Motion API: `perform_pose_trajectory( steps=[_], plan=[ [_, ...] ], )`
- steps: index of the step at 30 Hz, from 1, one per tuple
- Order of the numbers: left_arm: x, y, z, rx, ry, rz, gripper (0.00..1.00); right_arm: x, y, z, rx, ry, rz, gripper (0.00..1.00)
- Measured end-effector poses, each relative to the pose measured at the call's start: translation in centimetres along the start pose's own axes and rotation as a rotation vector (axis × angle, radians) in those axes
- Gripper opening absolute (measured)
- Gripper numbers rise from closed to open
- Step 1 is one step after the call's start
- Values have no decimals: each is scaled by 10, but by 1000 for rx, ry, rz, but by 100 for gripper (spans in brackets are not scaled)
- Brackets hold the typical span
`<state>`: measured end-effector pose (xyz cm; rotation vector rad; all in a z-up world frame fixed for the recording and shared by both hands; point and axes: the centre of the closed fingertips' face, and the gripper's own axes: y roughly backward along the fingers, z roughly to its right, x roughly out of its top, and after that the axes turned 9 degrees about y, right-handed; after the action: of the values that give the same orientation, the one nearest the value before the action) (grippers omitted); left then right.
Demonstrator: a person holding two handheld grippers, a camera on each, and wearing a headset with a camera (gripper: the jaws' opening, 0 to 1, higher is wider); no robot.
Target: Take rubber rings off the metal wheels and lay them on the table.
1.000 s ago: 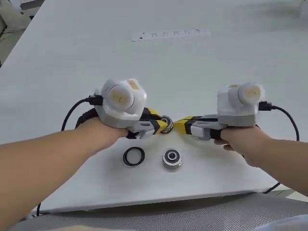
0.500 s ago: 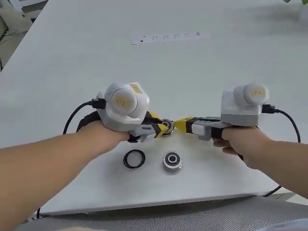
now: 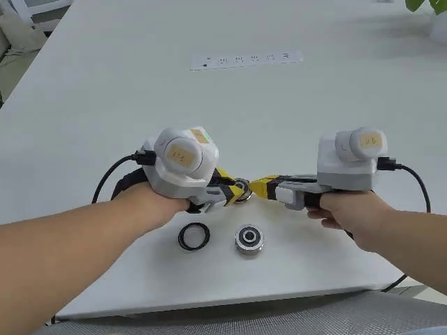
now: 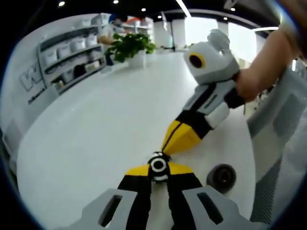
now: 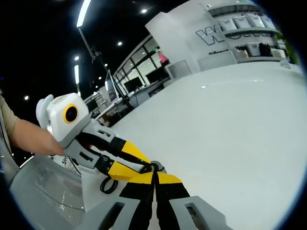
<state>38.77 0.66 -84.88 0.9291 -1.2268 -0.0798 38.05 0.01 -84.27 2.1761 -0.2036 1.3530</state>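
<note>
My left gripper (image 3: 234, 190) is shut on a small metal wheel (image 3: 242, 188) held above the table; in the left gripper view the wheel (image 4: 158, 166) sits between the yellow fingertips. My right gripper (image 3: 255, 185) meets it tip to tip, its jaws pressed together on the black rubber ring at the wheel's edge (image 5: 154, 167). On the table below lie a loose black rubber ring (image 3: 193, 236) and a second metal wheel (image 3: 249, 237), which is also in the left gripper view (image 4: 221, 176). The loose ring appears in the right gripper view (image 5: 108, 185).
The white table (image 3: 105, 91) stretches far ahead, with a power strip (image 3: 246, 58) set into it at the back. Black cables trail from both grippers. The table's near edge runs just below the loose ring and wheel.
Both grippers stay tip to tip at the held wheel. The head camera has shifted, so everything sits slightly lower in the picture. The ring and wheel on the table have not moved.
</note>
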Motion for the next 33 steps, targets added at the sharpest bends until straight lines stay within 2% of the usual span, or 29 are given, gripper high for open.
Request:
perform_pose_trajectory(
  steps=[13,14,15,17,20,33],
  plan=[
    [-1,-1,-2,4,-12,-9,11,0,-3,-4,31,-1,6,0],
    [-1,-2,-1,2,-11,-7,11,1,-6,-10,55,-2,8,0],
    [-1,-2,-1,3,-10,-8,11,9,-6,-16,83,2,43,0],
    [-1,-1,-1,5,-7,-4,11,6,-6,-11,61,28,16,0],
    [-1,-1,-1,8,-7,-3,12,4,-3,-10,61,-1,24,0],
    [-1,-1,-1,8,11,4,12,4,5,-19,114,-34,40,0]
  ],
)
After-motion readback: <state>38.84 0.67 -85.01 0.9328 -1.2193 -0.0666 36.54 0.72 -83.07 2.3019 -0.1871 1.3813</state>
